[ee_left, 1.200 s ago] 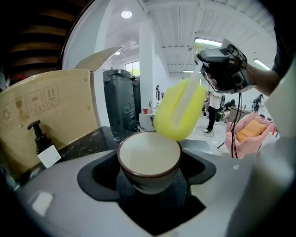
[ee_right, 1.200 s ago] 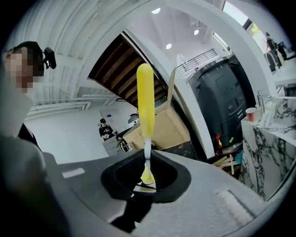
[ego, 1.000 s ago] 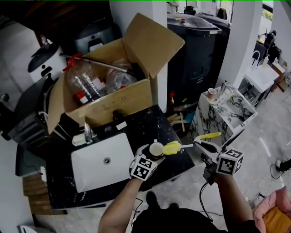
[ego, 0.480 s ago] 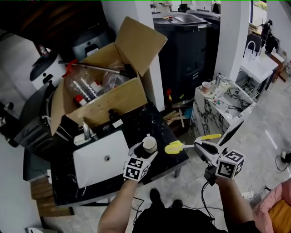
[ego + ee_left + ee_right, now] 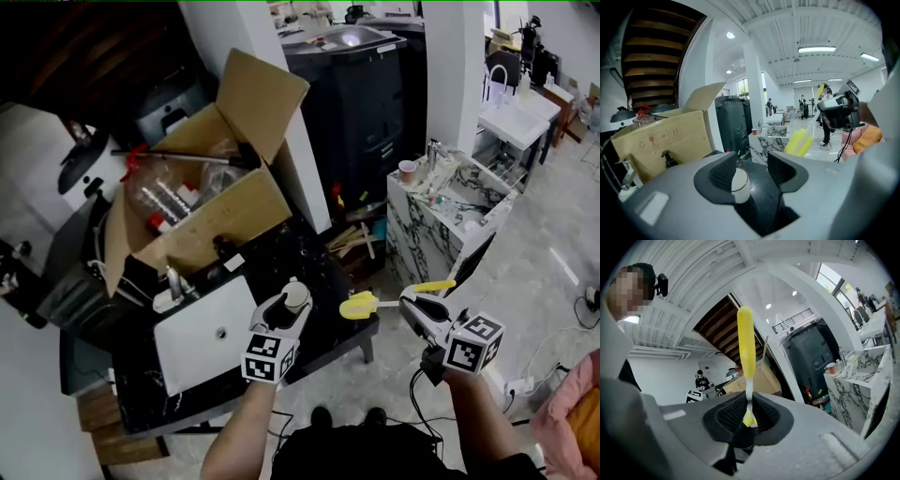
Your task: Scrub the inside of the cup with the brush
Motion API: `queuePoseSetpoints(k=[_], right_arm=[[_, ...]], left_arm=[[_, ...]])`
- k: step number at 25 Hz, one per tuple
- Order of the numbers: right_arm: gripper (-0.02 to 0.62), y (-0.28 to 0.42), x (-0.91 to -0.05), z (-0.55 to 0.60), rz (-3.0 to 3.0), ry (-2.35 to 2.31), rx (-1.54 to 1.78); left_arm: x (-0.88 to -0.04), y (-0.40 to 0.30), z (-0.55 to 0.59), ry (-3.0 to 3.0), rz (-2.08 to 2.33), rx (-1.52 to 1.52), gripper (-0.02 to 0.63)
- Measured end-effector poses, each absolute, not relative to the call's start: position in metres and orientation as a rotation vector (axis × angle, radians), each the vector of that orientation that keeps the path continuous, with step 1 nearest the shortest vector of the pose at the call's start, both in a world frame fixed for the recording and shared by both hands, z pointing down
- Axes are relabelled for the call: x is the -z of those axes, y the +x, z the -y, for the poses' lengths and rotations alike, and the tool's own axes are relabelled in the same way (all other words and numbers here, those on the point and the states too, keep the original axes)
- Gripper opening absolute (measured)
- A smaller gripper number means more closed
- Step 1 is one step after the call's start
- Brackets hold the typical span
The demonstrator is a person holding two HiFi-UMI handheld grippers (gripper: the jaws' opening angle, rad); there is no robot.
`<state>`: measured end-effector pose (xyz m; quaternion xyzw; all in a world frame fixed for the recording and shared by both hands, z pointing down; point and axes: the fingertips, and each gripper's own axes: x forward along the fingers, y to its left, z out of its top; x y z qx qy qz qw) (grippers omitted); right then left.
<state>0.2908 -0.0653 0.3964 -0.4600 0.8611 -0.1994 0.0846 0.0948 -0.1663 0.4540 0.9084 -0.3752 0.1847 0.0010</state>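
Observation:
A small white cup [image 5: 296,296] stands upright on the black stone counter [image 5: 323,267], near its front right corner. My left gripper [image 5: 289,304] reaches over it from the front. In the left gripper view the cup [image 5: 739,184] sits between the jaws of the left gripper [image 5: 752,171]. It lies against the left pad with a gap to the right pad, and the jaws are closing. My right gripper [image 5: 405,302] is shut on the thin stem of a yellow brush [image 5: 357,304]. The brush head hangs in the air to the right of the cup. In the right gripper view the brush [image 5: 746,343] stands straight out of the right gripper [image 5: 749,416].
A white sink basin [image 5: 202,333] with a tap is set into the counter left of the cup. Behind it stands an open cardboard box [image 5: 211,211] full of plastic bottles. A marble side table [image 5: 441,220] and dark cabinets [image 5: 361,94] stand to the right and behind.
The left gripper's jaws have narrowed round the cup. The right gripper still holds the brush in about the same place. The head view has drifted, so the counter sits further left.

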Motion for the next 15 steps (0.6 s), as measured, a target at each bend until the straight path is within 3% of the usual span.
queuePoseSetpoints(k=[4, 11, 15], right_arm=[[0.041, 0.289, -0.398, 0.059, -2.587, -1.421, 0.566], [0.041, 0.272, -0.368, 0.066, -2.615, -1.493, 0.434], [0.041, 0.255, -0.340, 0.074, -2.592, -1.513, 0.349]], left_arm=[[-0.433, 0.101, 0.159, 2.915, 1.117, -0.503, 0.183], [-0.392, 0.088, 0.149, 3.009, 0.972, -0.365, 0.027], [-0.361, 0.063, 0.162, 2.969, 0.963, -0.204, 0.018]])
